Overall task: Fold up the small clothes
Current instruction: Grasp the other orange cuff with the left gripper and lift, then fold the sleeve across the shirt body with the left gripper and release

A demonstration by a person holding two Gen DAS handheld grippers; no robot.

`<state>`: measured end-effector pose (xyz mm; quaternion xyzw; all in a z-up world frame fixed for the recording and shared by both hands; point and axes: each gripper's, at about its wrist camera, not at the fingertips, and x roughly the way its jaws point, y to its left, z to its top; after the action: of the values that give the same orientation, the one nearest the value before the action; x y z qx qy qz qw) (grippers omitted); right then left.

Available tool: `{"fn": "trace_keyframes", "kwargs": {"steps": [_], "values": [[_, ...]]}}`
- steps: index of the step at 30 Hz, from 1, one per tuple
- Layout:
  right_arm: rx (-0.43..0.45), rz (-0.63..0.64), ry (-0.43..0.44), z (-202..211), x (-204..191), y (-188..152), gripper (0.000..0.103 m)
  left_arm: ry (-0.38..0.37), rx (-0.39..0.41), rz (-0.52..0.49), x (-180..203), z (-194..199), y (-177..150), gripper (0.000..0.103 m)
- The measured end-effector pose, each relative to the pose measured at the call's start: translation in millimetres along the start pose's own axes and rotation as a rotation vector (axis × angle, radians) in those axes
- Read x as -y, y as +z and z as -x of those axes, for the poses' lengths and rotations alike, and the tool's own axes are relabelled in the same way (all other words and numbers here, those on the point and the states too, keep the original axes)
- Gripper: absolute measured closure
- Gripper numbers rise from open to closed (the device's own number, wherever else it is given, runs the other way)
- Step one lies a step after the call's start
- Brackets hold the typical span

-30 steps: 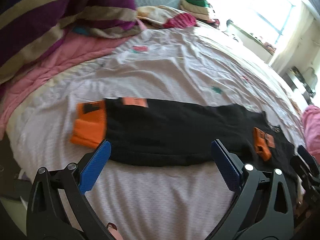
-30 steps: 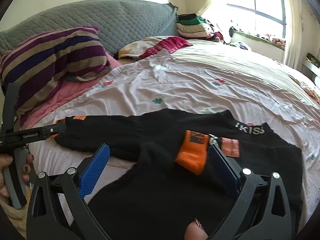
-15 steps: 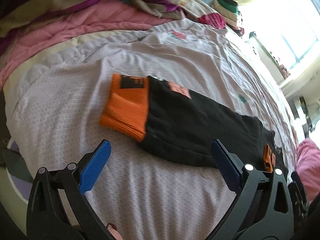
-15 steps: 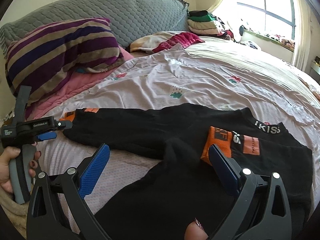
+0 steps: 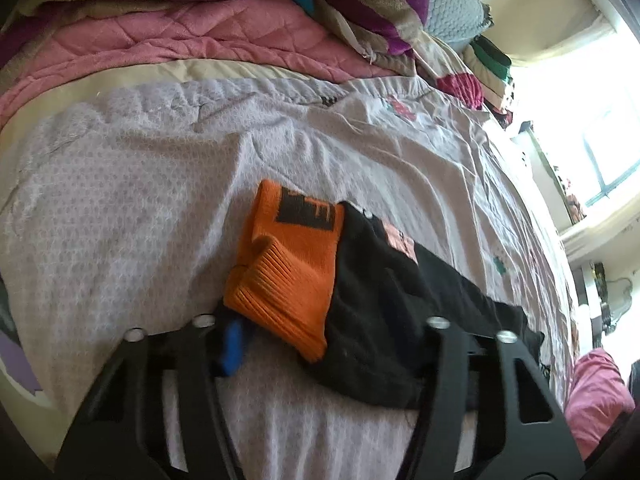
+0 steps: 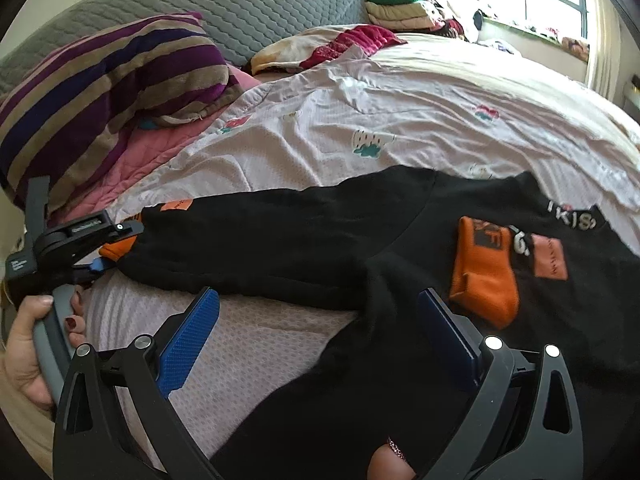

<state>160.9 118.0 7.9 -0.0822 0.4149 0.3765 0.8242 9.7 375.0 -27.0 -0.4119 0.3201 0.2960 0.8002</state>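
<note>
Cuff [image 5: 286, 280] between left gripper [image 5: 320, 344] pads.

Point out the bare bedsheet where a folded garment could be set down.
Free: sheet beyond the black sweater, toward the window; also the patch below its outstretched sleeve, beside the right gripper. Crowded: the striped blanket and pink quilt at the headboard.

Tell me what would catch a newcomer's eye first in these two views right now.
Probably the black sweatshirt spread across the pale bedspread, with its bright orange cuffs. The left gripper has just been closing its jaws around the orange cuff at the sleeve's far end. The right gripper hangs open over the sweatshirt's body, beside the other folded-in cuff.
</note>
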Motion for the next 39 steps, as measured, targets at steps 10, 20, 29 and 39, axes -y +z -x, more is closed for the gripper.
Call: {"fn": "trace_keyframes", "kwargs": {"steps": [10, 20, 29, 39], "values": [[0.031, -0.066, -0.046, 7, 18, -12, 0.005, -0.08, 0.045, -0.042, 25, 10, 4, 0.099], [0.056, -0.137, -0.112, 18, 50, -20, 0.005, -0.243, 0.101, -0.127, 83, 39, -6, 0.099], [0.094, -0.18, -0.183, 37, 77, -26, 0.005, -0.32, 0.108, -0.213, 132, 44, -23, 0.099], [0.119, -0.252, -0.222, 56, 111, -33, 0.005, -0.385, 0.072, -0.284, 171, 42, -45, 0.099]]}}
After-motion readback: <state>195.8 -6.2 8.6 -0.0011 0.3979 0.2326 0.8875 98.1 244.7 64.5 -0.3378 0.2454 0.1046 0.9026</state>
